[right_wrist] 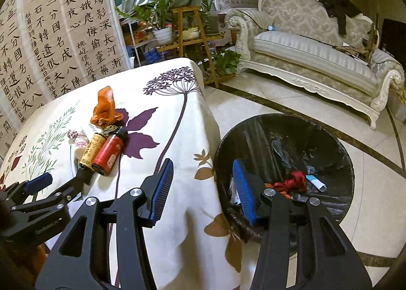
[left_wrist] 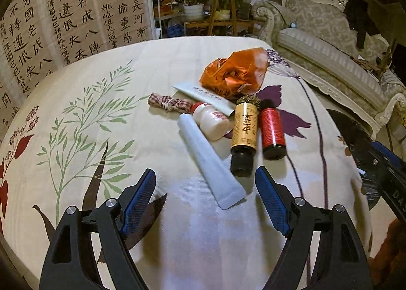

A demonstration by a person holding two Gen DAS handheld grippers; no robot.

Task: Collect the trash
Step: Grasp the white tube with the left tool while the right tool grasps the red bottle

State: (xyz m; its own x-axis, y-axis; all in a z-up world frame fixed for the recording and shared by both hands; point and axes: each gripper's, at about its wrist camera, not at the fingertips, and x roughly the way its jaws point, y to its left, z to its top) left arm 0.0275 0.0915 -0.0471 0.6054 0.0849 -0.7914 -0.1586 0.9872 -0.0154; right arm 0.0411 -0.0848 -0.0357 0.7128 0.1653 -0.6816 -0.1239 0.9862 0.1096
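Left gripper (left_wrist: 205, 183) hangs released and empty over the table (left_wrist: 157, 61), its blue pads flanking the flat end of a white tube (left_wrist: 208, 160). Trash lies clustered on the floral cloth: orange bag (left_wrist: 236, 71), checked rag (left_wrist: 168, 103), small white bottle (left_wrist: 213, 121), gold bottle (left_wrist: 244, 132) and red bottle (left_wrist: 272, 128) side by side. Right gripper (right_wrist: 203, 188) is parted, holding nothing, between the table edge and the black-lined bin (right_wrist: 327, 137) on the floor, which contains red scraps.

Behind the floral-clothed tabletop (right_wrist: 177, 102) hang calligraphy sheets (right_wrist: 63, 36); right of them potted plants (right_wrist: 162, 18) on a wooden stand (right_wrist: 192, 33), then an ornate pale sofa (right_wrist: 312, 48) on glossy tiled floor (right_wrist: 253, 97).
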